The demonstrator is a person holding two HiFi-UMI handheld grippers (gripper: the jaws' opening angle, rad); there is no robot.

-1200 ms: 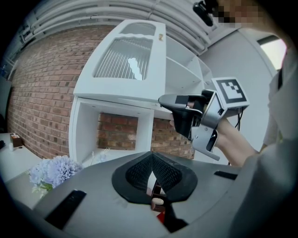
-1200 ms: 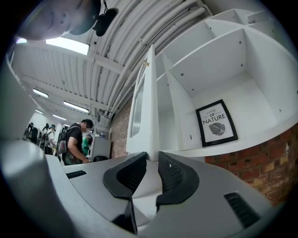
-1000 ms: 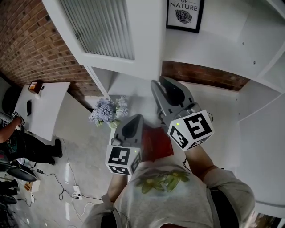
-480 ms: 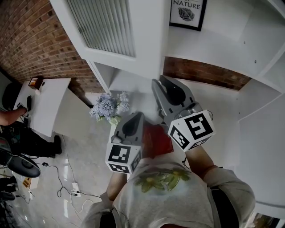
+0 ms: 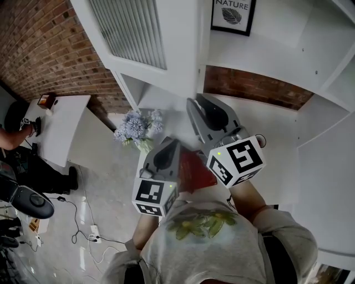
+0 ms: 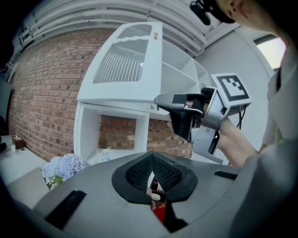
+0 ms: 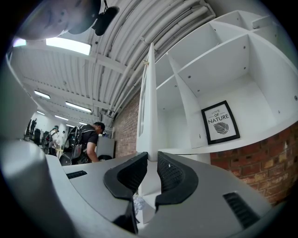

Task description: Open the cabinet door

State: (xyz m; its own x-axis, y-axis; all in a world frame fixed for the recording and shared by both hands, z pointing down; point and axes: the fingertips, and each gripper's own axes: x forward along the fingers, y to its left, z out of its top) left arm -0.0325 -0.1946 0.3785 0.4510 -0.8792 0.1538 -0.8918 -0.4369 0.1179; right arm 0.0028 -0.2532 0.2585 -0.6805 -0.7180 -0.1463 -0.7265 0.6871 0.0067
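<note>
The white cabinet door (image 5: 177, 50) with its ribbed glass pane stands swung out from the shelving. In the right gripper view I see the door (image 7: 150, 107) edge-on. My right gripper (image 5: 193, 102) is raised to its lower corner. Its jaws (image 7: 152, 158) have just been closing, and the door's edge sits between the pads and fills the gap. My left gripper (image 5: 173, 143) hangs lower and nearer to me, away from the door. Its pads meet at the tips (image 6: 151, 155), shut on nothing. From the left gripper view the right gripper (image 6: 160, 100) shows under the door (image 6: 121, 69).
Pale blue flowers (image 5: 136, 128) stand low on the left, under the door. A red thing (image 5: 194, 169) lies below the grippers. A framed print (image 5: 233, 15) stands on an open shelf. A white table (image 5: 58, 130) and a person (image 5: 14, 138) are at far left.
The right gripper has shifted slightly left with the door's corner, and the door looks swung a little further out. The person at far left has moved. The left gripper has kept still.
</note>
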